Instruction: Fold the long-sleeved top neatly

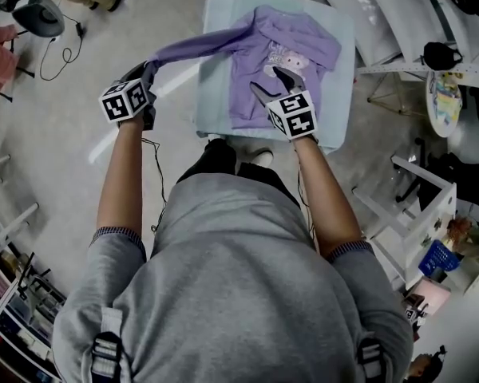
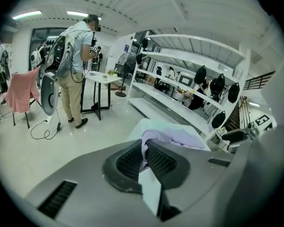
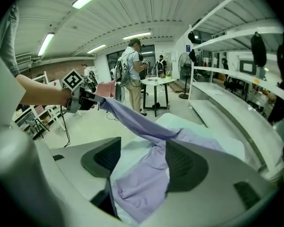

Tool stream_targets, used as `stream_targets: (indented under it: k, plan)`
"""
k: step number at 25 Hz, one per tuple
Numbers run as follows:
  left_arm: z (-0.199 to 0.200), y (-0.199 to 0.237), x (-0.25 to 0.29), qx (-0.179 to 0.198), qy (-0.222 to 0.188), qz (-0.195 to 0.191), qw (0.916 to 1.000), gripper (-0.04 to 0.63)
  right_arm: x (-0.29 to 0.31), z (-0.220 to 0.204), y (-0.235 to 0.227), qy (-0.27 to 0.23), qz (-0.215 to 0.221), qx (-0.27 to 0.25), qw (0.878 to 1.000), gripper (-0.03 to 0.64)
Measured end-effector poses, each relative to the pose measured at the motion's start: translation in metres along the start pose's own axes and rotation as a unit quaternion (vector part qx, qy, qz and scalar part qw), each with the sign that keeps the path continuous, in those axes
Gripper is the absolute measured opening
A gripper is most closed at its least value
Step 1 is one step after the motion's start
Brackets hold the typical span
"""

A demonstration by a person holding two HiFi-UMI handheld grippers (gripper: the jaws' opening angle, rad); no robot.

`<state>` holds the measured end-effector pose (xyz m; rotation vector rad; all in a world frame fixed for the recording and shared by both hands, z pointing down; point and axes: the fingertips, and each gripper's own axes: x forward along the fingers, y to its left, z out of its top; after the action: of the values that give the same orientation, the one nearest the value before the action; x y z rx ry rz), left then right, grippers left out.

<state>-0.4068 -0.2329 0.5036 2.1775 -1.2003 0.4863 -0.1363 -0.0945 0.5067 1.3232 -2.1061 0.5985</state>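
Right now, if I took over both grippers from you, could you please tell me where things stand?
Left gripper: shut on the cuff of the sleeve, which is stretched out past the table edge.
Right gripper: open over the top, gripping nothing.
Top: lies on the table, rumpled.
Done: one sleeve pulled straight.
Left: probably lay that sleeve across the body, then fold the rest.

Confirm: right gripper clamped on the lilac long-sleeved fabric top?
No, the right gripper has its jaws wide apart over the lilac top, pads off the fabric.
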Motion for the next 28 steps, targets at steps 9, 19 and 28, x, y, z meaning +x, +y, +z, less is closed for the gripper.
stream_targets:
  k: [9, 19, 28]
  plan:
    - [0.029, 0.049, 0.017, -0.038, -0.001, -0.004, 0.9993, 0.034, 0.028, 0.022, -0.01, 0.019, -0.011, -0.001, 1.0, 0.311]
    - [0.076, 0.017, 0.044, -0.031, 0.032, -0.073, 0.9964, 0.034, 0.028, 0.051, -0.034, 0.02, -0.042, -0.007, 0.999, 0.313]
    - [0.105, -0.065, 0.072, 0.021, 0.05, -0.103, 0.9932, 0.034, 0.011, 0.059, -0.072, 0.004, -0.046, -0.016, 0.999, 0.313]
